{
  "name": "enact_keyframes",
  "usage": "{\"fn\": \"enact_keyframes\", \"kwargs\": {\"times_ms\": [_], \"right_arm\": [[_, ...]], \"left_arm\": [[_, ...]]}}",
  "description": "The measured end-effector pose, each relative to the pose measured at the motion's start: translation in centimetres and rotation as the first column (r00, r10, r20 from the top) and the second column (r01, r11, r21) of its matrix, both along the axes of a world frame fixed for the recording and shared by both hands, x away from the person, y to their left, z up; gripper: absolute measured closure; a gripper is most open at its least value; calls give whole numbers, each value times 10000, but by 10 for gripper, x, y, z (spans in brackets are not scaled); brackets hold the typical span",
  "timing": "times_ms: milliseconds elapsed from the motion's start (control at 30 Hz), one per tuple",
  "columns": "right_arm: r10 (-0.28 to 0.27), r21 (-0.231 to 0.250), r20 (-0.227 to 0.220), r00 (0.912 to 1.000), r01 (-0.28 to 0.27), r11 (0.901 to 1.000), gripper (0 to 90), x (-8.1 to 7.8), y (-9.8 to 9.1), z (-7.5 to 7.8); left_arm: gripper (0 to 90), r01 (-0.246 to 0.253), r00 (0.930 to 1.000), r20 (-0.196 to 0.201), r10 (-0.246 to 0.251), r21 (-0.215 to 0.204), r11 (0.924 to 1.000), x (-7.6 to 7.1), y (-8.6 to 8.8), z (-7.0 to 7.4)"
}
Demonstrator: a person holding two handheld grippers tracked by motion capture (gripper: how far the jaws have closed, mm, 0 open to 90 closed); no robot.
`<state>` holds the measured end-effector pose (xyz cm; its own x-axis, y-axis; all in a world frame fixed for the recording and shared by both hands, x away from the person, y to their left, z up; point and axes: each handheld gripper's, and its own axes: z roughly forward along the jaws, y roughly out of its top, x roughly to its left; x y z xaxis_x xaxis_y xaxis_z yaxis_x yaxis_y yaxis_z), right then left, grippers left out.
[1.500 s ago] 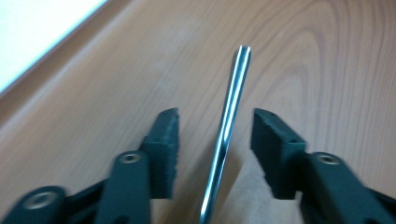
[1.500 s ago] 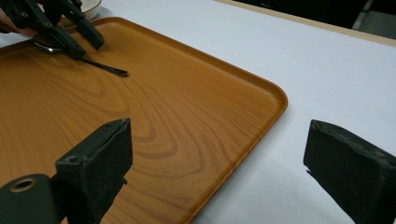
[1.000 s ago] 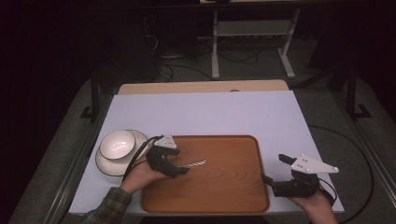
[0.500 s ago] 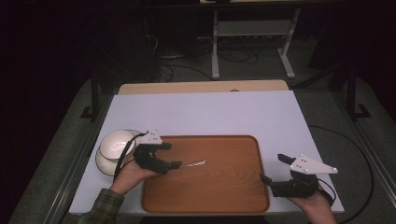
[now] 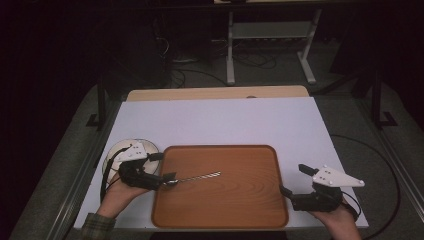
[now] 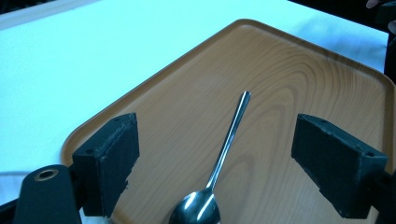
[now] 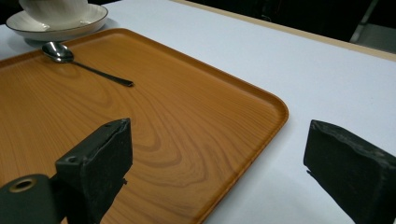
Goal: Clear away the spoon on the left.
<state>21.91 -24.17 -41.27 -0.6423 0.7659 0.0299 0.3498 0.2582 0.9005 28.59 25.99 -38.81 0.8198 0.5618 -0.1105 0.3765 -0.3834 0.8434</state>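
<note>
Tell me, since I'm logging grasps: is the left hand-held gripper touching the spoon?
Apart. In the left gripper view the spoon lies on the tray, with the left hand-held gripper open and wood visible either side.

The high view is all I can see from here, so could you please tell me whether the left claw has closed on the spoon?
Observer: No. In the left gripper view the left claw is open, and the spoon lies loose on the tray between its jaws.
Operator: Thank you. Which end of the spoon is nearest that claw?
Observer: The bowl end; the handle points away across the tray.
Operator: And is the right claw holding anything?
Observer: No. The right claw is open above the tray's corner.
</note>
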Motion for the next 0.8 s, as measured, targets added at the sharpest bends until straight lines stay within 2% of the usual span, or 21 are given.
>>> {"fn": "enact_keyframes", "kwargs": {"times_ms": [167,267,367,800], "right_arm": [[-34,8,-27,10000,35,10000,73,0,-1,0],[-47,37,31,10000,47,10000,73,0,-2,0],[-91,55,31,10000,91,9999,73,0,-3,0],[-82,119,-25,10000,82,9999,73,0,-4,1]], "left_arm": [[148,-176,9991,387,177,-6,9998,-9,12,1],[148,-319,9980,537,326,-135,9994,-15,19,2],[148,-447,9971,614,452,-96,9990,-21,25,1],[144,-1197,9914,511,1209,-260,9925,-40,58,-6]]}}
